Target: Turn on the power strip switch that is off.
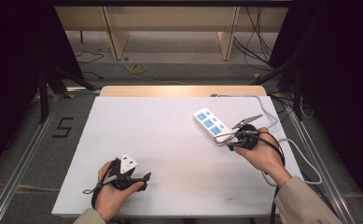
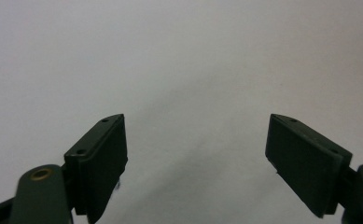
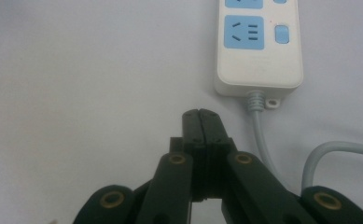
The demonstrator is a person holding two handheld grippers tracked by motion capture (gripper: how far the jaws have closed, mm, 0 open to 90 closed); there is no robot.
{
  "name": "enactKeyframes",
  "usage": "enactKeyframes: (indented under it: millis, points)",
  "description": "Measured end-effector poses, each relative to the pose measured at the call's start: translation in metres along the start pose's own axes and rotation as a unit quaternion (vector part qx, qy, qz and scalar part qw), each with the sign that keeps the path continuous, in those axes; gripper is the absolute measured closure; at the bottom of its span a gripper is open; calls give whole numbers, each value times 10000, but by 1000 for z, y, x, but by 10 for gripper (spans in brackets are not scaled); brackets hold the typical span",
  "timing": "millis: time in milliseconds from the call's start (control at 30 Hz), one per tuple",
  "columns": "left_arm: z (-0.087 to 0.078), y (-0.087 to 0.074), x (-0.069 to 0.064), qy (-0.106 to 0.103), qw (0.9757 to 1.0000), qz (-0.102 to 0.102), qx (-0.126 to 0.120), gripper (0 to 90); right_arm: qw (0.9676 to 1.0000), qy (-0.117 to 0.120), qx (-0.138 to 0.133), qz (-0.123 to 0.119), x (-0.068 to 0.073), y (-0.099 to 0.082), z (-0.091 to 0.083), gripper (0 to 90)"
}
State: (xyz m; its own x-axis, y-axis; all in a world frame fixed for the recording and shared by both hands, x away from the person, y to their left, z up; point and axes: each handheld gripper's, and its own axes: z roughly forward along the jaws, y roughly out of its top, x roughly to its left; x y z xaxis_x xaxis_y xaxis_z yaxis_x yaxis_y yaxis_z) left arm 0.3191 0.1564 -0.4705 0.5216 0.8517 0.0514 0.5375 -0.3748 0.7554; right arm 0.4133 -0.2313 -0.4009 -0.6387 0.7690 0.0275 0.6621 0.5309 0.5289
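Note:
A white power strip with blue sockets lies on the right half of the white table; its near end fills the top of the right gripper view. Its grey cable leaves that end and loops round my right hand. My right gripper is shut with nothing between its jaws, its tips just short and to the left of the strip's cable end. My left gripper is open over bare table, nothing between its pads, at the near left.
The table's far edge shows a wooden strip. On the grey floor left of the table is a black "5" mark. Wooden furniture legs and loose cables, one yellow, lie beyond. Metal rails run along both sides.

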Motion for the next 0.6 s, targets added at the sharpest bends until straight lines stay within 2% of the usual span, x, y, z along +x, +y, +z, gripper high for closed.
enactKeyframes:
  millis: [600]
  points:
    - [0,0,-1,-16,10000,6,13,206,9999,-56,100,28,-9,15,7,900]
